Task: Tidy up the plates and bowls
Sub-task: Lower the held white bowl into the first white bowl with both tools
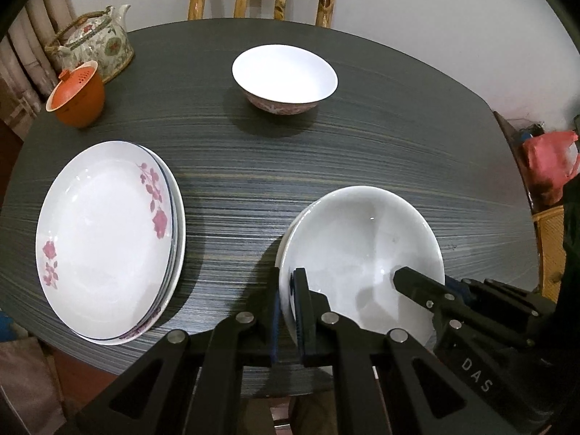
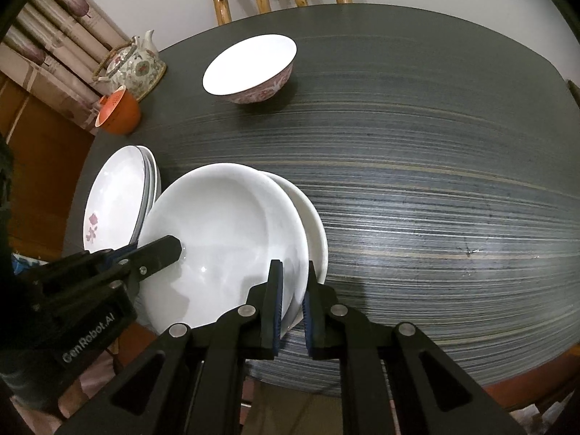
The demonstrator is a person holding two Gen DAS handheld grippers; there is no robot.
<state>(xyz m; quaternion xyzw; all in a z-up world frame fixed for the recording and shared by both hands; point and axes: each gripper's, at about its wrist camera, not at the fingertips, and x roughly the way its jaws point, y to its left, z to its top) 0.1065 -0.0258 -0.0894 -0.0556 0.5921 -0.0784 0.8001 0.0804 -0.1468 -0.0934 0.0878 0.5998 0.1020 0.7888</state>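
Two nested white bowls (image 1: 359,250) sit at the table's (image 1: 290,166) near edge. Left tongs (image 1: 286,290) clamp the left rim; right tongs (image 2: 293,275) clamp the right rim. Plate stack (image 1: 105,239) near the left edge. Patterned bowl (image 1: 284,74) toward the far edge; teapot (image 1: 99,41) and orange cup (image 1: 78,96) at the far-left corner.

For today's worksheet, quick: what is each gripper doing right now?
Left gripper: shut on the white bowl's rim.
Right gripper: shut on the same bowl's rim, opposite side.
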